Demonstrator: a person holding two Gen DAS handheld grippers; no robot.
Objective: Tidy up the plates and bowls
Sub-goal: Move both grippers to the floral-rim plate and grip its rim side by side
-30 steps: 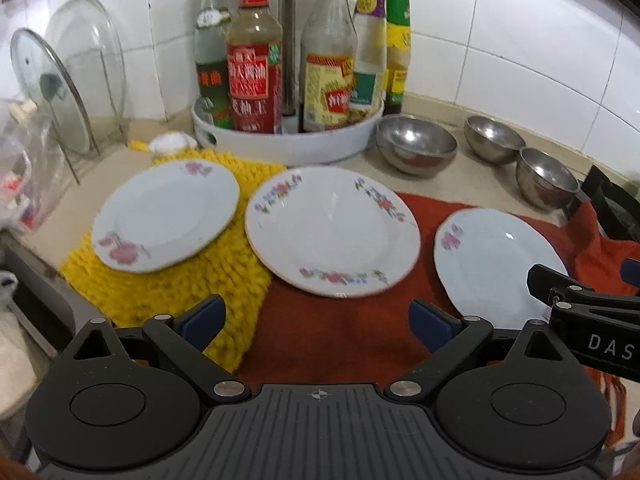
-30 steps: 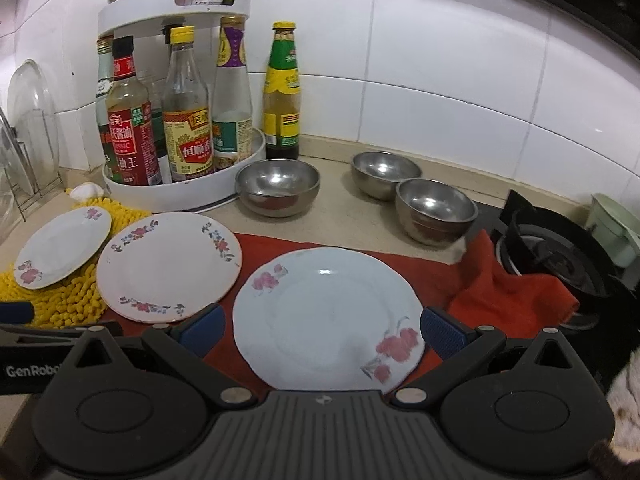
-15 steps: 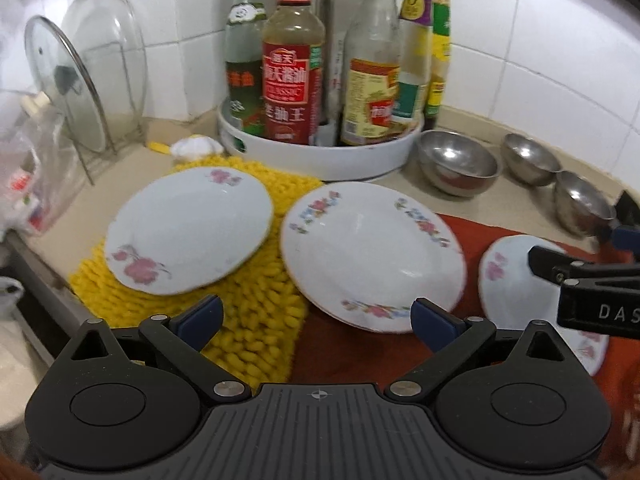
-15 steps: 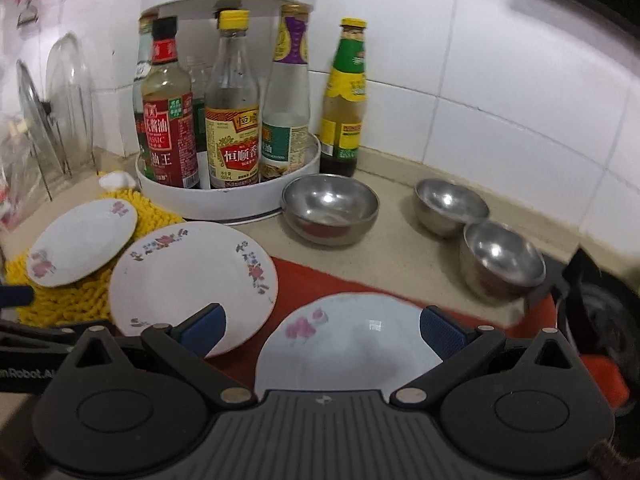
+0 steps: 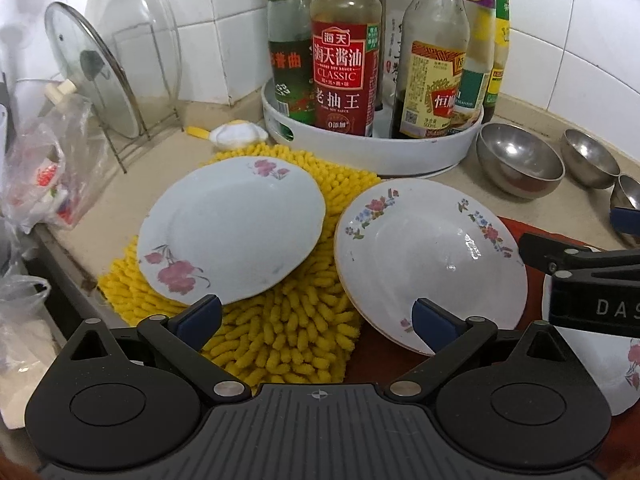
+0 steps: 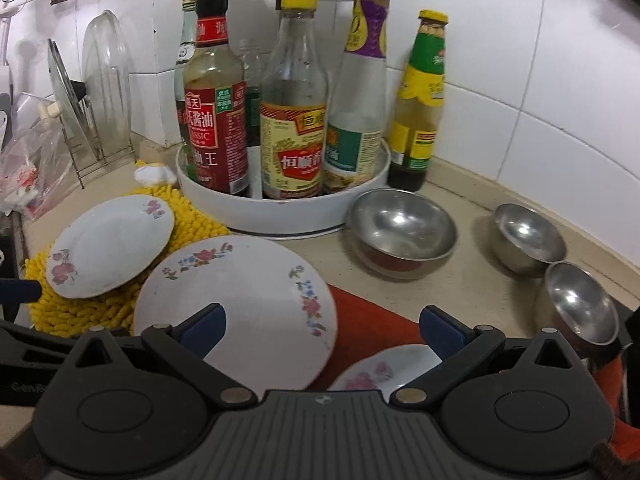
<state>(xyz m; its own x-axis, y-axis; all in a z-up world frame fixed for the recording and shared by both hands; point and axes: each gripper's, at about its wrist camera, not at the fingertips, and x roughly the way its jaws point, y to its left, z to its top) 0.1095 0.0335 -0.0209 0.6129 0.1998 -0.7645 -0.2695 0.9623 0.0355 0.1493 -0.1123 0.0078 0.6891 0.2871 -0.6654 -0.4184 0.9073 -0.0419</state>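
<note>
On the tabletop (image 5: 160, 168) three plates lie in a row. At the left, the pink-flower plate (image 5: 232, 232) sits on the yellow fluffy mat (image 5: 280, 336), and its near edge sticks up a little off the mat. Next to it is the deep plate with small flowers (image 5: 432, 256). Its left edge leans on the yellow mat and its right side lies over the red cloth (image 6: 372, 316). These two plates are just beside each other, with only a thin strip of yellow between their edges. A third plate (image 6: 380, 372) lies on the red cloth at the right, mostly hidden under the right gripper (image 6: 322, 328). The left gripper (image 5: 316, 316) hangs low over the near part of the mat. Its blue fingers (image 5: 198, 316) are spread wide and hold nothing; one tip is near the edge of the pink-flower plate and the other is over the near edge of the deep plate. The right gripper is spread wide too, with nothing in it, over the deep plate and the red cloth. Behind the plates stands the white bottle rack (image 6: 280, 212) full of sauce bottles, close to the far edges of the plates. Three steel bowls sit on bare tabletop to the right: a big steel bowl (image 6: 400, 232) just beside the rack, then two small steel bowls (image 6: 528, 236) touching each other. Glass pot lids (image 5: 92, 68) stand in a wire holder at the far left.
</note>
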